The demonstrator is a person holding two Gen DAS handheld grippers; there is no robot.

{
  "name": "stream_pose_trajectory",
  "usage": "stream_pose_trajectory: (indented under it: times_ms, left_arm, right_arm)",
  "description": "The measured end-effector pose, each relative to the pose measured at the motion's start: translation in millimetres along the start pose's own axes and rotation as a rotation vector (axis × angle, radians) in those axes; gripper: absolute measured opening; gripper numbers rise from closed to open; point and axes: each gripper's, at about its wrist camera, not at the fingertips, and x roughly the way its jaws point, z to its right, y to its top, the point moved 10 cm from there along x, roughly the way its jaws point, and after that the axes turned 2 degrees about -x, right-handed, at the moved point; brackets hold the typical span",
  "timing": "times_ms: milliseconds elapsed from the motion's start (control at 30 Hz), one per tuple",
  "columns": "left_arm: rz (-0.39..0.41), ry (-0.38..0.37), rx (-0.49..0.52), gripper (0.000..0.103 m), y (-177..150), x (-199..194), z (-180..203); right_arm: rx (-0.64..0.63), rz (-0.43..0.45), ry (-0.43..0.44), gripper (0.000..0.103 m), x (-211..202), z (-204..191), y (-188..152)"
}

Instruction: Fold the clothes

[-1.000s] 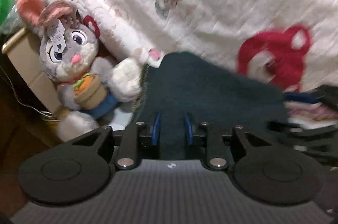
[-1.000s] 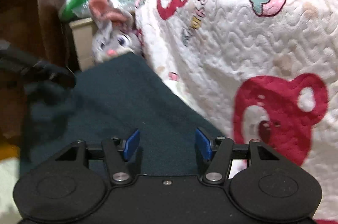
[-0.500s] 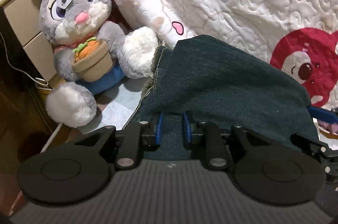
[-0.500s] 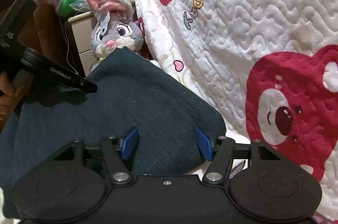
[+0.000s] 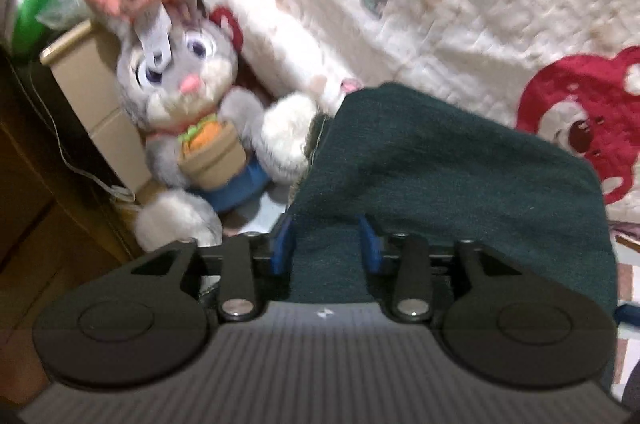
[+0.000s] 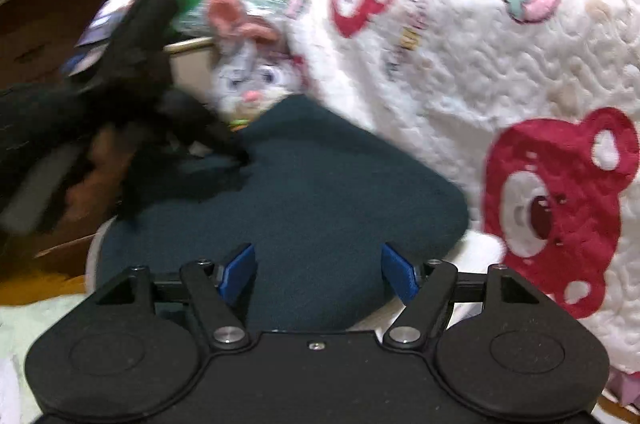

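Left wrist view: both grippers' jaws apart, left gripper [image 5: 326,238], right gripper [image 6: 318,274]; dark green garment [image 5: 440,175] unheld, its fold may spring open against the plush rabbit [image 5: 188,91].

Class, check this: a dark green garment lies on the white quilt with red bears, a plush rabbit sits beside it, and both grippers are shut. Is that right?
Not quite. Both grippers are open: the left gripper in the left wrist view and the right gripper in the right wrist view each show blue pads spread apart over the garment. The quilt and rabbit are as stated.
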Motion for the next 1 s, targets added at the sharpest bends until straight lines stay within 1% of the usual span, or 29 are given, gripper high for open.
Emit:
stream_pose_trajectory:
  times_ms: [33, 100, 167, 233, 333, 433, 533, 567, 633, 733, 800, 867, 900, 1000]
  left_arm:
    - [0.02, 0.003, 0.02, 0.041, -1, -8, 2]
    - [0.047, 0.037, 0.077, 0.043, -10, -27, 2]
    - [0.04, 0.037, 0.102, 0.048, -24, -45, 5]
    - [0.072, 0.05, 0.07, 0.049, -35, -67, 5]
    - [0.055, 0.047, 0.016, 0.056, -57, -82, 8]
    - [0.038, 0.043, -0.037, 0.059, -79, -98, 12]
    - [0.007, -0.055, -0.107, 0.059, -101, -100, 24]
    - [0.002, -0.067, -0.14, 0.059, -105, -97, 25]
    - [-0.007, -0.09, -0.207, 0.059, -113, -92, 26]
    - [0.025, -0.062, -0.254, 0.059, -122, -107, 34]
    - [0.033, -0.07, -0.231, 0.059, -132, -124, 50]
    - [0.032, -0.074, -0.207, 0.066, -143, -140, 66]
    - [0.032, -0.081, -0.208, 0.066, -149, -149, 72]
    - [0.083, -0.127, -0.253, 0.069, -163, -182, 89]
  right_arm:
    - [-0.014, 0.008, 0.016, 0.074, -6, -6, -5]
    - [-0.037, 0.011, 0.02, 0.074, -17, -9, -16]
    - [-0.041, 0.014, 0.046, 0.076, -30, -9, -24]
    - [-0.033, 0.02, 0.079, 0.076, -40, -10, -30]
    - [0.007, 0.036, 0.129, 0.077, -52, -13, -38]
    - [0.055, 0.053, 0.137, 0.077, -67, -17, -54]
    - [0.089, 0.071, 0.154, 0.077, -84, -17, -71]
    - [0.103, 0.068, 0.157, 0.08, -86, -16, -77]
    - [0.116, 0.032, 0.156, 0.081, -84, -14, -88]
    - [0.128, 0.015, 0.105, 0.081, -91, -8, -95]
    - [0.136, 0.023, 0.108, 0.081, -105, -6, -95]
    - [0.131, 0.034, 0.095, 0.081, -121, -5, -95]
    - [0.129, 0.036, 0.086, 0.081, -129, -4, -95]
    - [0.124, 0.037, 0.078, 0.081, -152, -4, -100]
